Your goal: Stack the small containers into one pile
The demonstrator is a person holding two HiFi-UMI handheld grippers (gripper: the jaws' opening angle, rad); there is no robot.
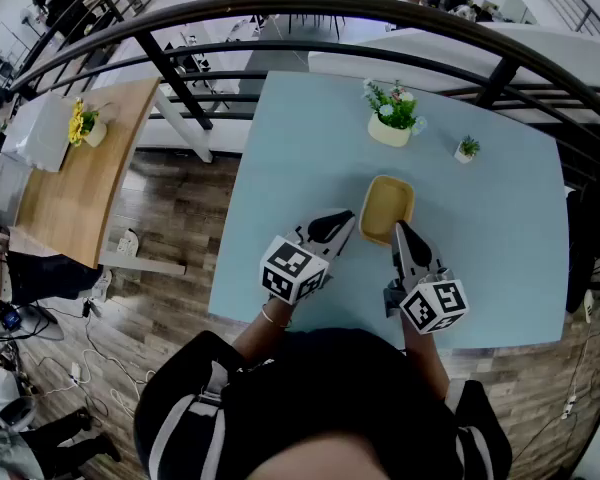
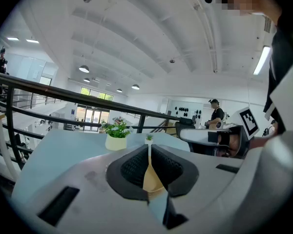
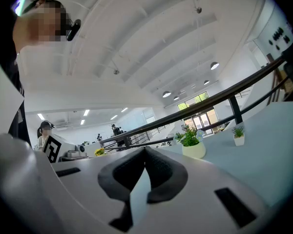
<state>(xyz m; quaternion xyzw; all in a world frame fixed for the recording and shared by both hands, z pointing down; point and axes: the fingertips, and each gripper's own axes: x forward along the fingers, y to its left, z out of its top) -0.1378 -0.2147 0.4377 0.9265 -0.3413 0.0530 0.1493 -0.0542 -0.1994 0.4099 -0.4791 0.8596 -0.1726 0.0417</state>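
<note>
Left tool (image 1: 350, 218): jaws together, pads meeting at the tips in the left gripper view (image 2: 149, 147). Behind the tips the gap between the pads shows the tan of the container (image 2: 154, 179), with a strip of desk below it. I cannot tell whether the pads nip its rim. In the head view this tool lies low and centre, and its tip is just beside the container's lower left corner.

Right tool (image 1: 398, 228): jaws together and nothing between them. The gap behind the tips in the right gripper view (image 3: 145, 150) shows only pale blue desk. In the head view its tip lies at the container's near edge, right of the left tool. I cannot tell whether it touches. Each tool carries a marker cube, the left one (image 1: 292, 270) and the right one (image 1: 433, 306), both toward the bottom of the frame.

Desk (image 1: 300, 148): pale blue, filling the middle of the head view. A black railing (image 1: 330, 8) curves across the top of the frame behind it.

Wooden table (image 1: 90, 178): at the left of the frame, well apart from the desk, over wood flooring.

Container (image 1: 388, 203): one yellow tray with rounded corners, flat on the desk at frame centre, with its long side running away from the person.

Larger potted plant (image 1: 391, 118): white pot, green leaves with pale flowers, beyond the container in the upper centre of the frame. It also shows in both gripper views (image 2: 117, 135) (image 3: 191, 143).

Small potted plant (image 1: 467, 150): to the right of the larger one, apart from it.
</note>
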